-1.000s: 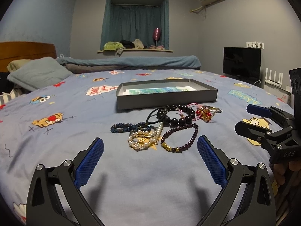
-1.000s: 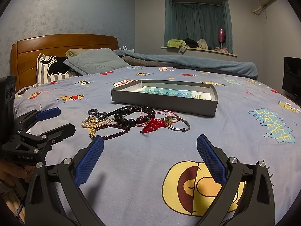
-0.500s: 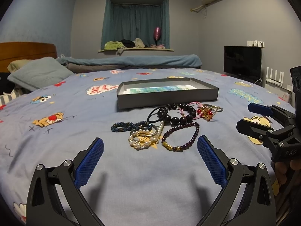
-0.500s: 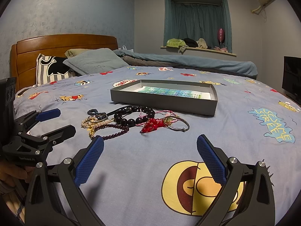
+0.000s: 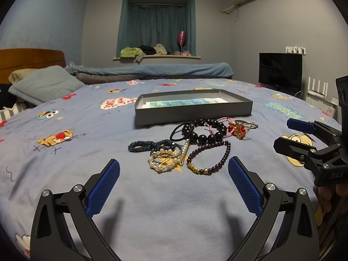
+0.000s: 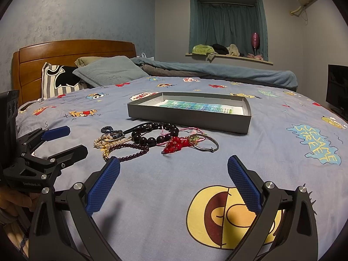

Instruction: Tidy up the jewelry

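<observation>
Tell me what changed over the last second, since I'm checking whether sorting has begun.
Almost nothing: the left gripper and right gripper only drifted slightly, both open and empty. The jewelry pile lies untouched on the bedspread, in front of the grey tray.

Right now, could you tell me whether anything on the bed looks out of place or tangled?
Yes: the bracelets lie in a loose overlapping heap on the bedsheet, in front of the grey tray, which holds only a printed sheet. The black bead bracelet overlaps the pink cord one. Nothing looks damaged.
</observation>
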### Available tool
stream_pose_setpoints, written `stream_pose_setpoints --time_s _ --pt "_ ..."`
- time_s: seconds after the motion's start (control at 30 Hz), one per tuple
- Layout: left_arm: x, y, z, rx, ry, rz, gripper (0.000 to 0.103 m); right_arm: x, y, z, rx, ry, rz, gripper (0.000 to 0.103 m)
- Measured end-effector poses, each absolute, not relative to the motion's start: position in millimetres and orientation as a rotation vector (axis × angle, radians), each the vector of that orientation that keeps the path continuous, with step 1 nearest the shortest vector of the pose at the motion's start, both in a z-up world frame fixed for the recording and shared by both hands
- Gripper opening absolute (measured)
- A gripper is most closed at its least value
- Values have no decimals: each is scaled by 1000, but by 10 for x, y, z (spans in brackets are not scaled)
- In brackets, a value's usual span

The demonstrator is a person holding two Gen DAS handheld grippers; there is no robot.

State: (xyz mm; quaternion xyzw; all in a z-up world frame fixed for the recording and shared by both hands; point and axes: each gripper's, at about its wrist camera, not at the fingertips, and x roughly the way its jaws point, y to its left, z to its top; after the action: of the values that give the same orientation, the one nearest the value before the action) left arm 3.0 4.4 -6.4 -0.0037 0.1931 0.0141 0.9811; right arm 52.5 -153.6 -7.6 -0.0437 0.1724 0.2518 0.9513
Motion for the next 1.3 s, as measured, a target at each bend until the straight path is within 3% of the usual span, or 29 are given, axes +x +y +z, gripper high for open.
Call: stream_pose_setpoints --time_s 1.03,1.07,1.13,1.2,1.3 --pt "70 112 -19 -23 388 17 99 580 -1573 -27 -54 354 525 97" --pt "92 127 -7 -32 394 13 98 596 -1580 -25 -49 357 525 97" --pt "147 168 7 -54 416 7 96 630 -1587 -22 -41 369 521 83" --pt "189 201 17 -67 431 -2 90 669 -1592 -23 -37 384 516 76" --pt "260 219 43 -64 460 -22 77 710 -1609 -6 -22 400 519 76"
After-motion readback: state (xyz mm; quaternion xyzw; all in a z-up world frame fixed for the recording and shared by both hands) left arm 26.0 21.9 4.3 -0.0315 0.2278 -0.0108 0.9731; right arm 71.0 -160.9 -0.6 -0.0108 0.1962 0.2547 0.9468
